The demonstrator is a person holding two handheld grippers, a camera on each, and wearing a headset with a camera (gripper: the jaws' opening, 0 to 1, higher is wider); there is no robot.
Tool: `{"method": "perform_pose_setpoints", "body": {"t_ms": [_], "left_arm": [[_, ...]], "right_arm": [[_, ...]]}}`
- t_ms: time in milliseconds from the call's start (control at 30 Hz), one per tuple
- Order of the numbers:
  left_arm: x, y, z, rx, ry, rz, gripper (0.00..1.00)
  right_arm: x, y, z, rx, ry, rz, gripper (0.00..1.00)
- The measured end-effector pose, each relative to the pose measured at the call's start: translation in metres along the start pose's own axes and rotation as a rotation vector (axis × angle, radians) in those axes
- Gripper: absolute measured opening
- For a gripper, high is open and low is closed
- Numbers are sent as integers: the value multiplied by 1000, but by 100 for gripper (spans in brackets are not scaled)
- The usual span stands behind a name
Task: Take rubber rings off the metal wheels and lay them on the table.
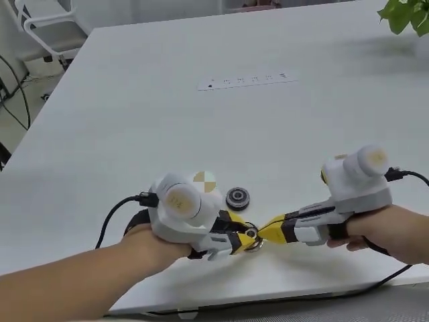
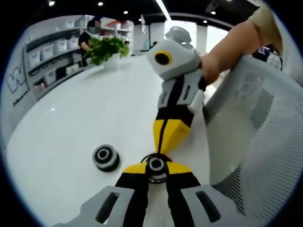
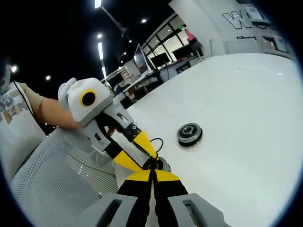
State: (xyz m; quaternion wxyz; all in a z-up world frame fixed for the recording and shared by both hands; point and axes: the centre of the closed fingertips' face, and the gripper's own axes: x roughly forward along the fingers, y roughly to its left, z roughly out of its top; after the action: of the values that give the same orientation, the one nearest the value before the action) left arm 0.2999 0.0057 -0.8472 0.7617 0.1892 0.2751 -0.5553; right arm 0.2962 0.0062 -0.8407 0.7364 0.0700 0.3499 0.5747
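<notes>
Head view: white table (image 1: 167, 121), plant (image 1: 405, 13) far beyond my held wheel (image 1: 251, 236), spare wheel (image 1: 237, 198) just behind it. Left gripper (image 1: 247, 240) clamps held wheel; right gripper (image 1: 263, 235) pinches its rubber ring (image 3: 161, 141).

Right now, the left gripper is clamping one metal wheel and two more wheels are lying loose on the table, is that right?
Not quite. Just one loose wheel lies on the table, not two, as the head view shows. The left gripper is indeed clamping one metal wheel.
</notes>
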Motion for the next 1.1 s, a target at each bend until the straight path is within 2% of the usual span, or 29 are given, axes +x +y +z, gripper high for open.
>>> {"method": "perform_pose_setpoints", "body": {"t_ms": [433, 733, 1100], "left_arm": [[-7, -6, 1, 3, 22, -22, 23], [-21, -10, 13, -8, -15, -28, 30], [-50, -8, 21, -45, -66, -15, 40]], "right_arm": [[-2, 0, 3, -5, -6, -7, 0], [-4, 3, 10, -10, -24, -8, 0], [-7, 8, 18, -20, -39, -1, 0]]}}
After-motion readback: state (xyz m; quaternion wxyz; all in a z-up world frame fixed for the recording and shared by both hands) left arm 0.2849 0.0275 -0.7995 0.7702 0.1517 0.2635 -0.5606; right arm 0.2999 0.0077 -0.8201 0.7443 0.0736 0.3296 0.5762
